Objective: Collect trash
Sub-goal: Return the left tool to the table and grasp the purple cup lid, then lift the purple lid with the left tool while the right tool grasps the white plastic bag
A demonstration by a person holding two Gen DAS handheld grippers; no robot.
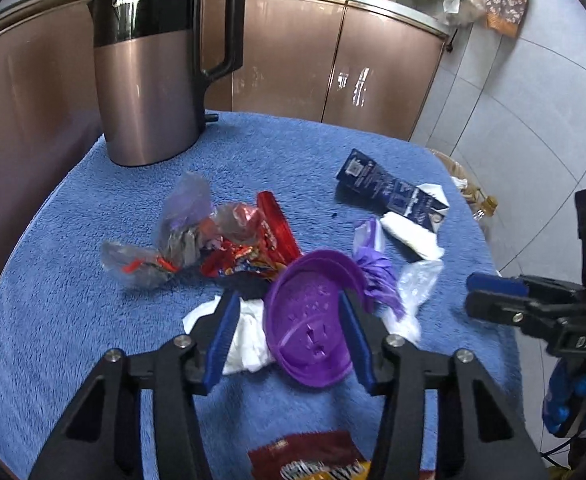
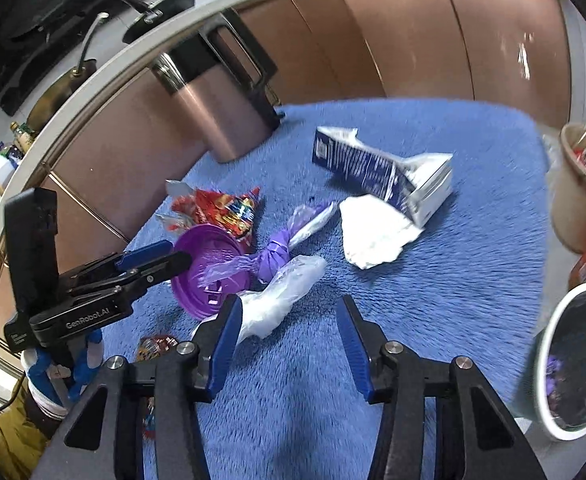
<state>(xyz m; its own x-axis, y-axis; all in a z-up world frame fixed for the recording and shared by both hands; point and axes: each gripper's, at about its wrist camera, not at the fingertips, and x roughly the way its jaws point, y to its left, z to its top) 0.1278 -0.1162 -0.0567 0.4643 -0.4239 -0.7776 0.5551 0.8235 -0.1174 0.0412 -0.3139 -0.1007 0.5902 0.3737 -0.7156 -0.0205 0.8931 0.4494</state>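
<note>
A purple plastic plate [image 1: 309, 332] [image 2: 209, 268] lies tilted in the trash on the blue towel. My left gripper [image 1: 288, 298] [image 2: 179, 253] hangs open just over it, one pad by the plate's right rim, the other over a white tissue [image 1: 249, 336]. A knotted purple bag [image 1: 377, 276] [image 2: 273, 256] and a clear plastic bag [image 1: 417, 284] [image 2: 285, 296] lie right of the plate. My right gripper [image 2: 289, 300] [image 1: 473, 294] is open above bare towel, its left pad beside the clear bag. Red snack wrappers [image 1: 261, 248] [image 2: 221, 208] lie behind the plate.
A crushed blue-and-white carton [image 2: 377, 172] and white paper [image 2: 373, 236] lie farther back. A copper kettle [image 1: 149, 80] stands at the back left. A white-rimmed bin [image 2: 573, 360] and a beige bin [image 2: 577, 188] sit off the table's right edge. A snack packet [image 1: 309, 460] lies near the front.
</note>
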